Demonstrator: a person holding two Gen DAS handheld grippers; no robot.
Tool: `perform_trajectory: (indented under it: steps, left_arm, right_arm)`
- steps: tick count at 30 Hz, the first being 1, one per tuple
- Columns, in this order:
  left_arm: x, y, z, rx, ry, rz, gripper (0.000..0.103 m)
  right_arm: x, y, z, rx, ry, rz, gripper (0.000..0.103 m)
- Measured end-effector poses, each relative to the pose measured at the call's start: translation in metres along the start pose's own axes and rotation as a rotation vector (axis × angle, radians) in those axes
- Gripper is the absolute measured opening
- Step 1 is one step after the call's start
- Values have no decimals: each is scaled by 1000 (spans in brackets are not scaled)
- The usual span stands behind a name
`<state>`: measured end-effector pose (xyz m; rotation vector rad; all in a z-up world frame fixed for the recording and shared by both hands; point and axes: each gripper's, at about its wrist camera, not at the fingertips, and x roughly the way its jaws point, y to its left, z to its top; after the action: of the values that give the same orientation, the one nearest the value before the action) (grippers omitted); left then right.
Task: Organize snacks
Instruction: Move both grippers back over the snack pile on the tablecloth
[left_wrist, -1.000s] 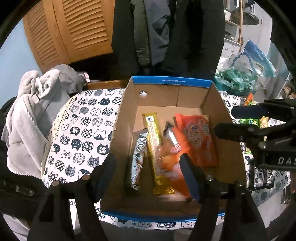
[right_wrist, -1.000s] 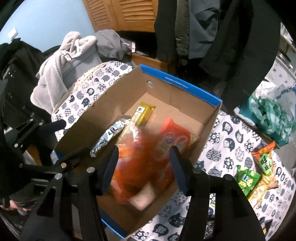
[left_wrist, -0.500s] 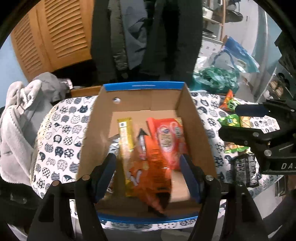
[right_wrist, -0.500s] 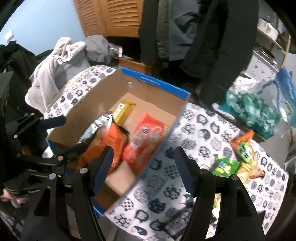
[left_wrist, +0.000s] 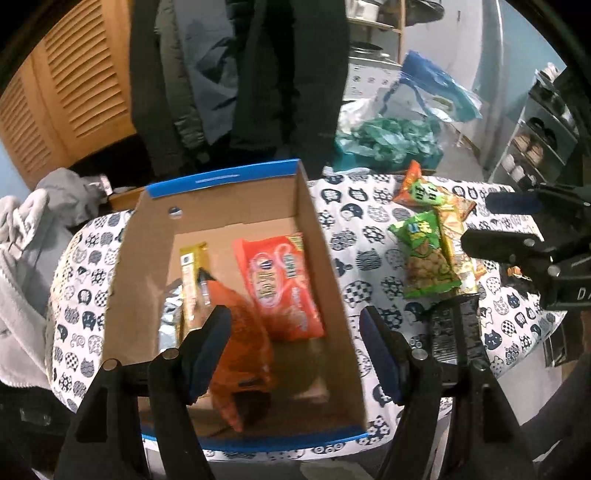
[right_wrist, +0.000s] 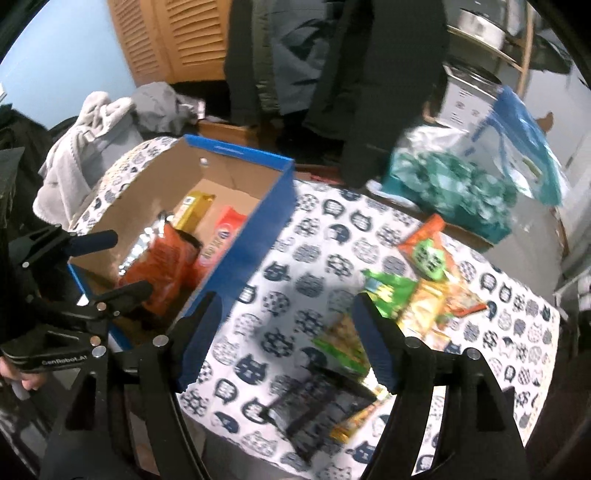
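A cardboard box with blue rims (left_wrist: 325, 236) (right_wrist: 269, 206) sits on the left of the cat-print table. It holds an orange-red packet (left_wrist: 277, 280), a crumpled orange bag (left_wrist: 243, 350) (right_wrist: 166, 269), a yellow bar (left_wrist: 190, 277) and a silver bar (left_wrist: 168, 325). My left gripper (left_wrist: 295, 350) is open and empty over the box's near end. My right gripper (right_wrist: 286, 343) is open and empty above the tablecloth, right of the box. Loose snacks lie there: a green bag (left_wrist: 424, 254) (right_wrist: 388, 291), an orange-green bag (left_wrist: 417, 184) (right_wrist: 424, 247), a black packet (left_wrist: 454, 328) (right_wrist: 317, 402).
Grey clothes (left_wrist: 22, 236) are heaped left of the table. Dark coats (right_wrist: 332, 55) hang behind it. A teal plastic bag (right_wrist: 450, 184) and a blue bag (left_wrist: 428, 88) sit at the far right edge. The table's near edge is just below the grippers.
The orange bag left my right gripper and now lies in the box. My right gripper swung right, from over the box to over the loose snacks. The left view shifted right.
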<state>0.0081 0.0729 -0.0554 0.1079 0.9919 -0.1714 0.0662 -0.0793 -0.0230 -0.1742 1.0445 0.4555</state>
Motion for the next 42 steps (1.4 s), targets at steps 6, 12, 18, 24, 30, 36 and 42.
perform_trajectory:
  steps: [6, 12, 18, 24, 30, 36, 42]
  left_arm:
    - [7, -26, 2, 50, 12, -22, 73]
    - [11, -53, 6, 106, 20, -40, 75]
    - [25, -83, 10, 150, 49, -64, 77]
    - [39, -111, 13, 186, 73, -88, 77]
    - [58, -133, 19, 220, 91, -96, 77]
    - [79, -148, 29, 229, 100, -101, 77]
    - [96, -152, 32, 223, 134, -122, 77]
  right_arm:
    - [-11, -29, -14, 38, -1, -21, 74]
    - [-17, -62, -32, 93, 8, -42, 74]
    - [-17, -98, -53, 166, 30, -65, 74]
    - [-14, -140, -79, 231, 66, -113, 74]
    - [-5, -182, -105, 285, 128, -164, 74]
    - [15, -224, -128, 338, 188, -205, 74]
    - [38, -258, -141, 409, 212, -192, 74]
